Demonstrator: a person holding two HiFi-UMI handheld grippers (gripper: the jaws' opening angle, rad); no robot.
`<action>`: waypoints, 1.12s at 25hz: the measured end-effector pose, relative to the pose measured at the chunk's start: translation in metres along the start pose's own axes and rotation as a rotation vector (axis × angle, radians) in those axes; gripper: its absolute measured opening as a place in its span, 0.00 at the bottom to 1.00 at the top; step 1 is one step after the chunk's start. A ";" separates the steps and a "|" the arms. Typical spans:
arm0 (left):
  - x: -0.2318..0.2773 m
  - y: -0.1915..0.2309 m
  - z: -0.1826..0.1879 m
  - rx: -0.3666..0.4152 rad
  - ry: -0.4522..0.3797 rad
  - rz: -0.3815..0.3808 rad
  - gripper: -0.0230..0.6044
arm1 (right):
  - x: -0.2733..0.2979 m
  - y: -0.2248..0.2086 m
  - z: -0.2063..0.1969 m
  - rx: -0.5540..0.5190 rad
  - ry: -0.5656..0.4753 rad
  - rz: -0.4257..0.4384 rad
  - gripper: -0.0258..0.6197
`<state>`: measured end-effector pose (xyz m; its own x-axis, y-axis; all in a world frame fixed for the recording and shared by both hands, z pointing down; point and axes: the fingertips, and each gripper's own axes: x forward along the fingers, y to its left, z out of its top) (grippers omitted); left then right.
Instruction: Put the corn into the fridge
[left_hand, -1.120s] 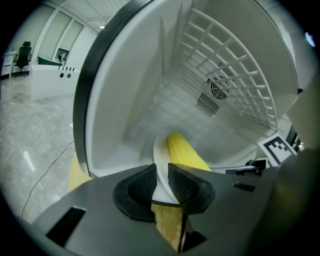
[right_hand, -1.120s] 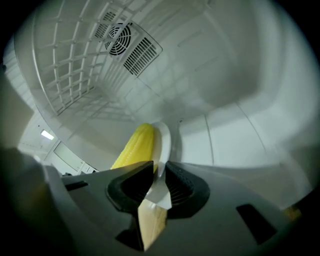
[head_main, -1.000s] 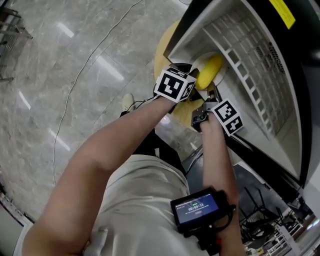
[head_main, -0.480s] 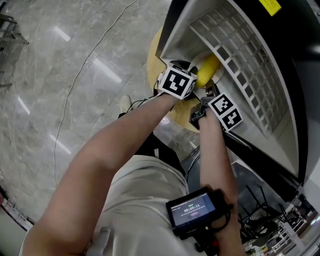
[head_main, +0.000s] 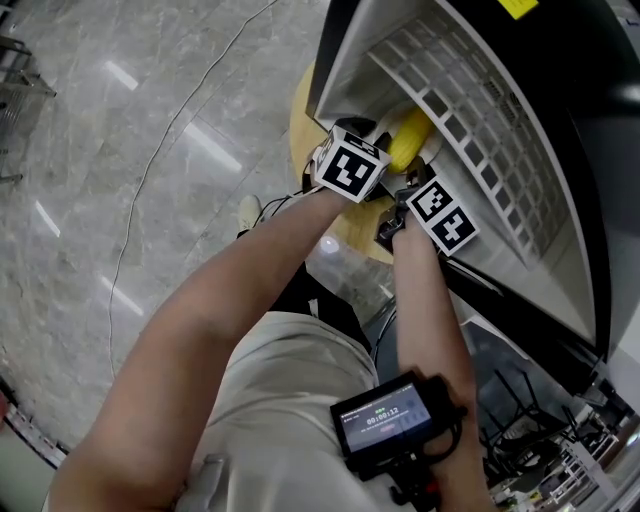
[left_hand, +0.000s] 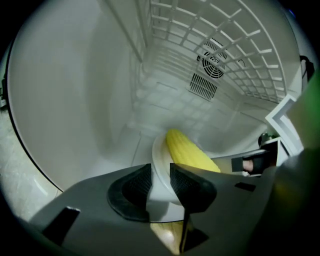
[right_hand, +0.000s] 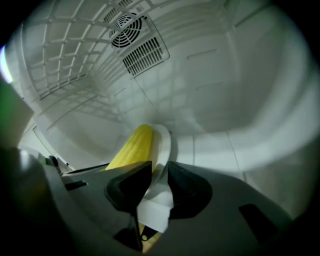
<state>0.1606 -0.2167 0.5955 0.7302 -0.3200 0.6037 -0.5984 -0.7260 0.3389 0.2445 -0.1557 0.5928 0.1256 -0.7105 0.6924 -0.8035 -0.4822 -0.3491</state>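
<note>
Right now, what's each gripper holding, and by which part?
Both grip the white plate by its rim, left gripper and right gripper on opposite sides; the corn lies on it, ungripped.

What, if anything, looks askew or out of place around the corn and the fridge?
Nothing stands out: the corn lies on the white plate, the left gripper and right gripper each clamp its rim, and nothing has spilled in the fridge.

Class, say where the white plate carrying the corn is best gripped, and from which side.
The thin rim of the plate, either side of the corn, from the open front of the fridge. The rim fits the jaws; left tongs and right tongs pinch it so.
</note>
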 end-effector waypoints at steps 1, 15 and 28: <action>-0.001 0.001 0.000 0.011 -0.006 0.013 0.19 | -0.001 -0.001 0.000 0.000 -0.004 -0.002 0.16; -0.047 0.009 0.008 0.067 -0.055 0.065 0.19 | -0.020 -0.015 0.001 0.002 -0.070 -0.021 0.16; -0.097 0.001 0.005 0.100 -0.085 0.024 0.05 | -0.061 -0.003 0.004 -0.032 -0.140 0.053 0.06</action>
<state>0.0909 -0.1894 0.5336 0.7440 -0.3849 0.5461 -0.5830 -0.7733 0.2492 0.2419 -0.1126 0.5487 0.1608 -0.8000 0.5781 -0.8291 -0.4273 -0.3607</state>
